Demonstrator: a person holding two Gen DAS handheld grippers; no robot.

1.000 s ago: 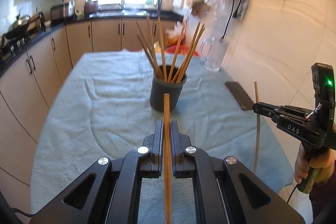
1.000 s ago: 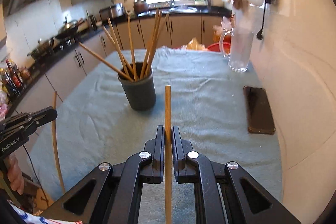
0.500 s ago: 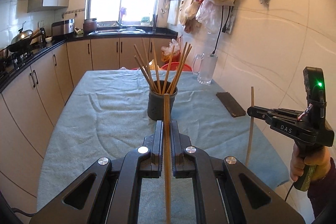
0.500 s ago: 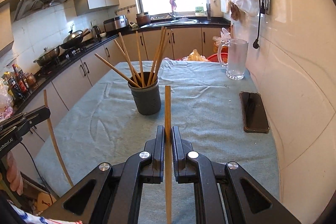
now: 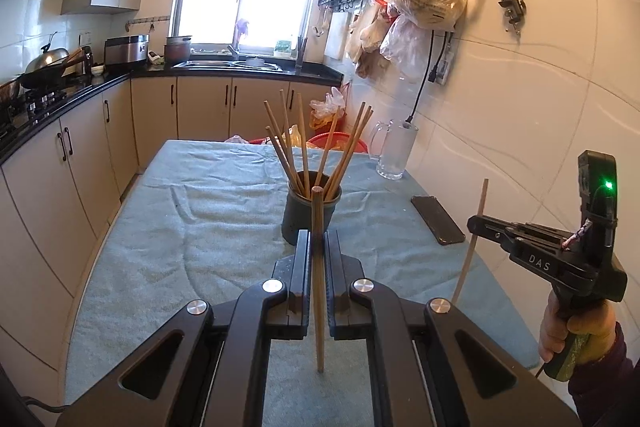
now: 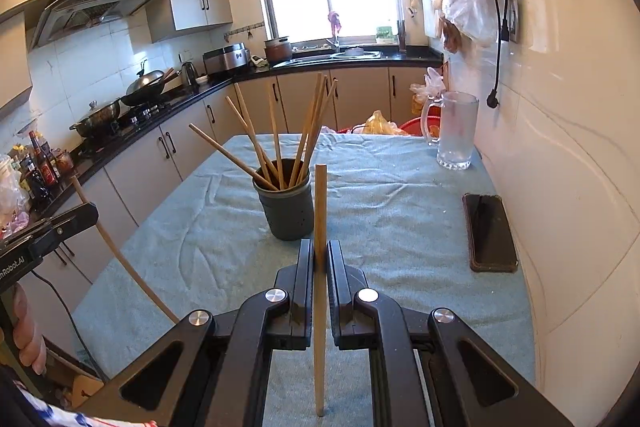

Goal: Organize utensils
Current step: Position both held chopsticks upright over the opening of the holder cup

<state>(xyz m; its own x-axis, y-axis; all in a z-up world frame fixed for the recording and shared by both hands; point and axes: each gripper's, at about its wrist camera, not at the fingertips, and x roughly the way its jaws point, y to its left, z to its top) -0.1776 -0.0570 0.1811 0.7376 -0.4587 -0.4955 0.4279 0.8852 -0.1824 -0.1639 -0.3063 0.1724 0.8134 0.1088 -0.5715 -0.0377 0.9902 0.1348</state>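
Note:
A dark grey holder cup (image 5: 300, 217) stands mid-table with several wooden chopsticks (image 5: 340, 155) fanned out of it; it also shows in the right wrist view (image 6: 286, 211). My left gripper (image 5: 318, 247) is shut on one upright chopstick (image 5: 318, 267), well short of the cup. My right gripper (image 6: 319, 255) is shut on another upright chopstick (image 6: 320, 227), also short of the cup. The right gripper shows in the left wrist view (image 5: 476, 223), the left one in the right wrist view (image 6: 86, 215), each with its stick.
The table has a light blue cloth (image 5: 192, 227). A black phone (image 6: 490, 231) lies near the right wall. A glass mug (image 6: 456, 131) stands at the far right corner. Kitchen cabinets (image 5: 60, 163) run along the left.
Both grippers have drawn back and up from the cup, each still holding its chopstick. The cup now looks smaller and farther away.

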